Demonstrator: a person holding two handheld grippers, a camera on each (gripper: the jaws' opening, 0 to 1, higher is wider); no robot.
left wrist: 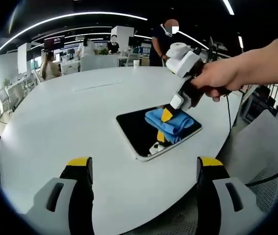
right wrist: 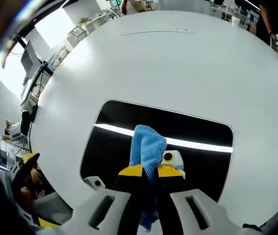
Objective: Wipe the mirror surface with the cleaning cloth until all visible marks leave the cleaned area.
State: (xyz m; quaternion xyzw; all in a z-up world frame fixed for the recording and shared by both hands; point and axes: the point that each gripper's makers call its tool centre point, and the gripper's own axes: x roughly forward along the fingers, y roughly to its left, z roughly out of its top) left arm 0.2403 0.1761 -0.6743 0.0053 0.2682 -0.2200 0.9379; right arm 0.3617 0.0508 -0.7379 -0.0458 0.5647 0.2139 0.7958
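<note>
Blue cleaning cloth [right wrist: 147, 147] sits clamped between the right gripper's [right wrist: 150, 171] closed jaws, pressed onto the dark mirror [right wrist: 197, 132] lying flat on a white round table [left wrist: 70, 117]; left gripper [left wrist: 143, 164] hovers at six o'clock, jaws spread apart and empty

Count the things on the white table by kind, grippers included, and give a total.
Mirror: 1
Blue cloth: 1
Grippers: 2, the right gripper shut on the cloth, the left gripper open over the table
Total: 4
</note>
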